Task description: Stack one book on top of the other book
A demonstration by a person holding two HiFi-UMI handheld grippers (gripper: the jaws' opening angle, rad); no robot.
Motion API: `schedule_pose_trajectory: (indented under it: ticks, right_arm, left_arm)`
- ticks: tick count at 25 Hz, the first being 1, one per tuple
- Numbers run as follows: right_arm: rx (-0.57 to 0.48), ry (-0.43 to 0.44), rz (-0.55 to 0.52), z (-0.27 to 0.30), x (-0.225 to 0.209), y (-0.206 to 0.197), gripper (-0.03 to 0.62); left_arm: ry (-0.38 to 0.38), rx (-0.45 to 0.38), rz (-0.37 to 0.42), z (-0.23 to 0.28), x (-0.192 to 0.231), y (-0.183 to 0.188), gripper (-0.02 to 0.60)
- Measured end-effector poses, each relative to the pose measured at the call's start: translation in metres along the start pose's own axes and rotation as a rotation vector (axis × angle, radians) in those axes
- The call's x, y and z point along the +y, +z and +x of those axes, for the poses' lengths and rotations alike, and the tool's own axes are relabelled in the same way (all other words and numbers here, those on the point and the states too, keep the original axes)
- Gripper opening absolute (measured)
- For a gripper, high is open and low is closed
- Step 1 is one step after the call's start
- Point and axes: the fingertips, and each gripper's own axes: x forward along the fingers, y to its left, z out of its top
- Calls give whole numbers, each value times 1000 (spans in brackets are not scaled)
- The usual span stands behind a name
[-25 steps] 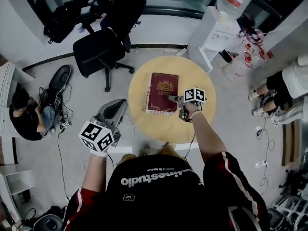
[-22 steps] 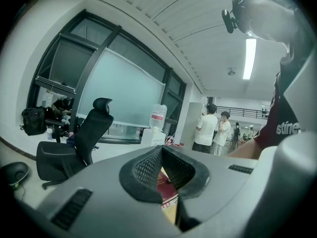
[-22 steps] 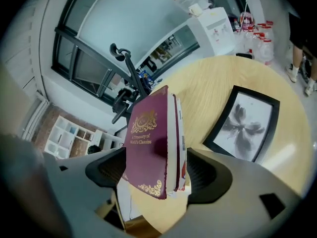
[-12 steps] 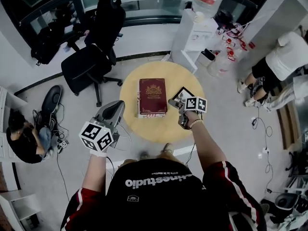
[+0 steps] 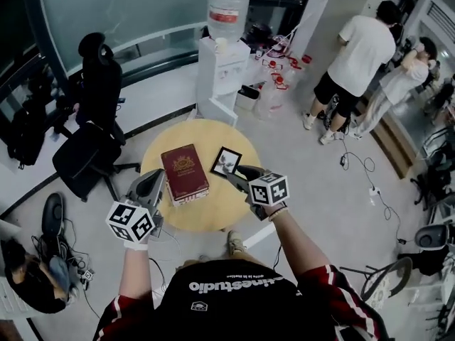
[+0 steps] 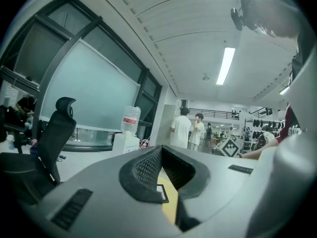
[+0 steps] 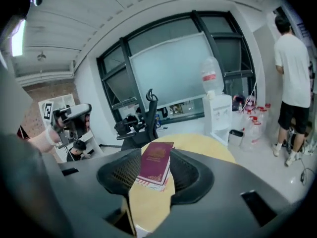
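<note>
A dark red book (image 5: 185,174) lies flat on top of a second, pale-edged book on the round wooden table (image 5: 206,215). In the right gripper view the red book (image 7: 156,162) shows beyond the jaws, with the lower book's edge under it. My right gripper (image 5: 236,177) hovers above the table to the right of the stack. Its jaws have just been closing; they stand apart with nothing between them. My left gripper (image 5: 156,177) is at the table's left edge beside the stack, shut and empty. In the left gripper view, the left gripper (image 6: 166,170) points level across the room.
A small black-framed card (image 5: 226,162) lies on the table right of the books. Behind the table stands a water dispenser (image 5: 226,48), to the left an office chair (image 5: 92,133). Two people (image 5: 352,55) stand at the right. Cables trail on the floor.
My right gripper has lifted away from the right edge of the book stack and drawn back. The black-framed card under it came into view. My left gripper moved closer to the table.
</note>
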Motion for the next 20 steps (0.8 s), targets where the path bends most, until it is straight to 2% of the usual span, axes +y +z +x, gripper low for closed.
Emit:
schedule_pose_trajectory:
  ticks: [4,10,16,20]
  right_arm:
    - [-96,-70,-24,-56,4,29,178]
    - [-250,-183,8,-136,1,59,115]
    - [-386,-341,0,-209,-18,84,55]
    - [-476,-408,-55,-257,-26,107,41]
  left_arm:
    - [-88,-12,10,29,-27,14,15]
    - [-181,-11,30,59,-70,28,15]
    - [-209,-23,45,76,-107,45,15]
    - [-188,-49,63,88,-134,62,15]
